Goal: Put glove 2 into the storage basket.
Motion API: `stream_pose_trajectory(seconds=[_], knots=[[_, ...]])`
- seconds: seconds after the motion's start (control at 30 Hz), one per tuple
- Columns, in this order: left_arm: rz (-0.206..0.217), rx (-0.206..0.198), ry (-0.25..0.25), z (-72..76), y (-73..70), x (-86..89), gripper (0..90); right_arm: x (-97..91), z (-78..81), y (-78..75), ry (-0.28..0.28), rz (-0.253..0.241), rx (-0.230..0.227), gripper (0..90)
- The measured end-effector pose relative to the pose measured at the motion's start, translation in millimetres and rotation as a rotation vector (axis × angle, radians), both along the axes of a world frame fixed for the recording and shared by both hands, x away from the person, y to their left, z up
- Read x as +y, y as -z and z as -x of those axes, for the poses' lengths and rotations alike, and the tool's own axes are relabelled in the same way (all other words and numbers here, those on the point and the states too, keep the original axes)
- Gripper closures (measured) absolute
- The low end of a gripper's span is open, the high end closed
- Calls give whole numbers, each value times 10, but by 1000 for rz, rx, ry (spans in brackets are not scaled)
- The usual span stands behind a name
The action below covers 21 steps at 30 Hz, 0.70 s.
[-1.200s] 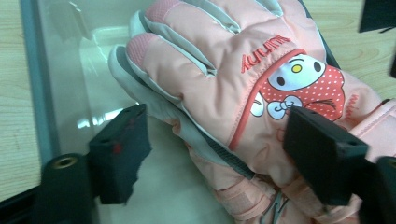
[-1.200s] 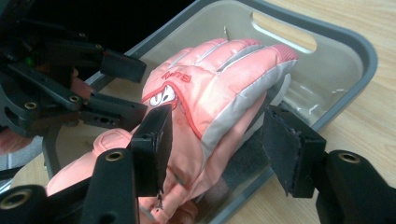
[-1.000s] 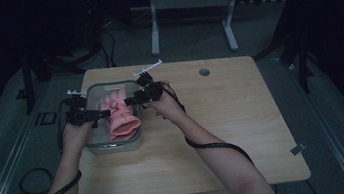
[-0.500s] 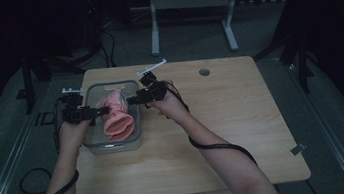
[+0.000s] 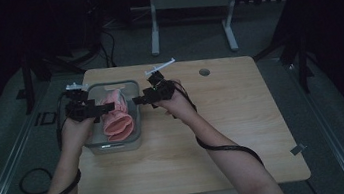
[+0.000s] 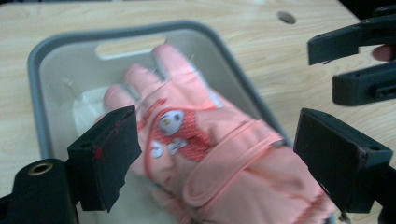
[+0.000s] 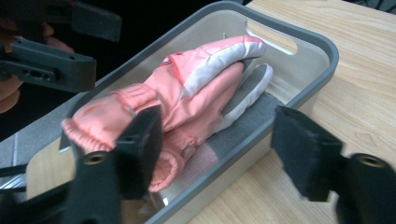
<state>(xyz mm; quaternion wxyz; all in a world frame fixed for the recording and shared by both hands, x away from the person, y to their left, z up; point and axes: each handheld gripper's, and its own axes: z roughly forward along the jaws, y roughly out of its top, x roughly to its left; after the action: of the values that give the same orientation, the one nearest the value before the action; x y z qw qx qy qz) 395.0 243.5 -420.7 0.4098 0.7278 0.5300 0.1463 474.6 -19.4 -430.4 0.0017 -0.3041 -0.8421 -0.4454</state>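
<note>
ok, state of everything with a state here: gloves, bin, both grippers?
Pink gloves: lying in the bin, stacked, cuffs toward the person, not gripped.
Bin: upright on the table, no lid.
Left gripper: open, above the bin's left side.
Right gripper: open, jaws just widened, nothing between them.

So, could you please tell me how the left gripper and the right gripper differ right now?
The left gripper hangs over the grey bin, above the pink glove; the right gripper sits beside the bin's rim, over the table. The right gripper's jaws have just been opening. Both stand open with nothing between them.
</note>
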Motion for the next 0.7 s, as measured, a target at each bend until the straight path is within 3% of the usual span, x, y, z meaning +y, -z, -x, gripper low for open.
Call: stream_pose_trajectory(seconds=[0.33, 0.43, 0.5, 0.57, 0.7], knots=[[-44, -92, 128, 177, -139, -387, 125, -220, 102, -60, -13, -24, -42, 220], [-36, -109, 171, 236, -160, -501, 125, -294, 146, -61, -24, -35, -53, 196], [-42, -113, 182, 258, -161, -543, 125, -318, 163, -61, -27, -29, -64, 194], [-37, -122, 230, 330, -157, -685, 125, -417, 224, -63, -44, -17, -94, 192], [-20, -140, 277, 400, -172, -826, 125, -501, 283, -41, -65, 7, -108, 178]])
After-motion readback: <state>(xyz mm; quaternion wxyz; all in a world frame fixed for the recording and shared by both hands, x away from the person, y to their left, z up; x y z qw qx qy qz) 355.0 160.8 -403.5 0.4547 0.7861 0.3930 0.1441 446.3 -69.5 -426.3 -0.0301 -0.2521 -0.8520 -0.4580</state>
